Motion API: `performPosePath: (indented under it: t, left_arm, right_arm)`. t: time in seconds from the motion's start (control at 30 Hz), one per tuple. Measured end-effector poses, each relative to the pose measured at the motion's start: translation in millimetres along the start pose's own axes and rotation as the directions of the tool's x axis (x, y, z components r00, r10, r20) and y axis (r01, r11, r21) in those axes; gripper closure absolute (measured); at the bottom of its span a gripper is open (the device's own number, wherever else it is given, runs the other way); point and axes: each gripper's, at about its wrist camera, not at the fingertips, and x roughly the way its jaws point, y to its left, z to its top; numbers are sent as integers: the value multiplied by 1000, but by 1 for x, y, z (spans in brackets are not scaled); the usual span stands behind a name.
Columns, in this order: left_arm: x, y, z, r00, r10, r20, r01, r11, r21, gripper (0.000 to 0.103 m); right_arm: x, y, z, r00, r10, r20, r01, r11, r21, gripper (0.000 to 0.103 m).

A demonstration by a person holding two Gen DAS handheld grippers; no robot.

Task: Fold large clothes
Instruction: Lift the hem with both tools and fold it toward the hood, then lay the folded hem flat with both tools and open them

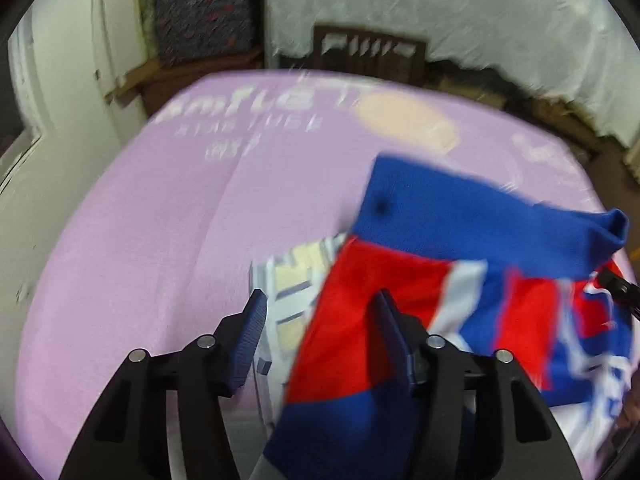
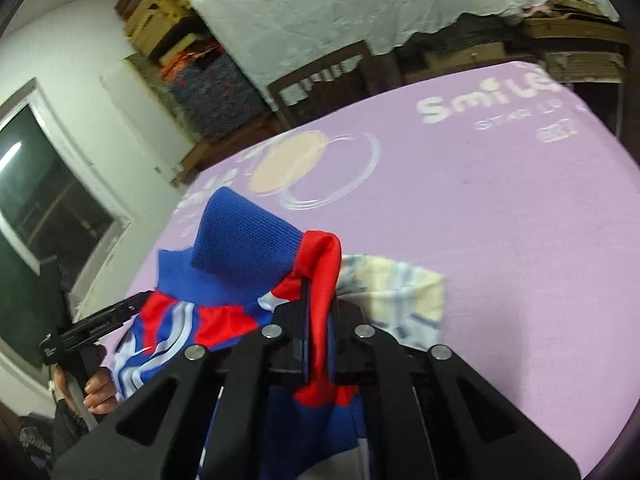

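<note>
A red, blue and white sports jacket point(image 1: 440, 208) lies bunched on the lilac sheet point(image 1: 160, 220). My left gripper point(image 1: 320, 320) hangs over its left edge with the jaws apart; red cloth shows between and below the fingers, and the pads do not press on it. In the right wrist view my right gripper point(image 2: 320, 300) is shut on a red fold of the jacket point(image 2: 248, 240), whose blue ribbed cuff sticks up just beyond the fingertips. A hand point(image 2: 96, 396) holds the left tool at the lower left.
A folded pale plaid cloth point(image 1: 292, 280) lies under the jacket, also seen as plaid cloth point(image 2: 400, 292) to the right. The lilac sheet point(image 2: 480, 220) stretches beyond. A wooden chair point(image 2: 320, 76), stacked boxes and a white drape point(image 2: 320, 8) stand behind; a window point(image 2: 40, 184) is at left.
</note>
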Motion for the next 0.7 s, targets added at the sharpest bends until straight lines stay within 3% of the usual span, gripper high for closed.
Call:
performPosePath:
  t: [0.1,0.17,0.23,0.27,0.33,0.43,0.53,0.6,0.7]
  left_arm:
    - [0,-4,-1,999,37,21,-37,999,25,43]
    - [-2,-2,-2,999,42,18,-43,999,18,43]
    - [-11,3,-2,999,33,21,-33,999,-3,44]
    - [-22,5,-2,999,26,44,-26,1000,-9,44]
    - [-46,2,-1,995,22,102,-22,1000,0,44]
    - [-78,-17,0,983,-35,182,28,999,45,44]
    - [-88,-48,-8,976,-122,179,99,987,129,44]
    - [-83,-66,-17,977,-146,153,118,978,174,44]
    - [-62,-81,-34,988,-118,97,94,971,219,44]
  right_arm:
    - [31,-20,-9,996,-25,-81,31,997,78,96]
    - [30,-24,-7,997,-8,-75,15,995,99,97]
    - [26,-27,-6,997,7,-73,2,992,127,89]
    - [24,-29,-5,998,11,-64,-1,990,143,85]
    - [6,-32,-4,1000,5,-21,-1,982,191,62]
    - [-25,-15,1,995,-13,98,-2,988,155,61]
    - [-39,14,0,985,102,136,-115,988,99,64]
    - [-34,43,-5,972,217,88,-222,974,51,66]
    - [-17,72,-20,950,313,-4,-313,949,30,69]
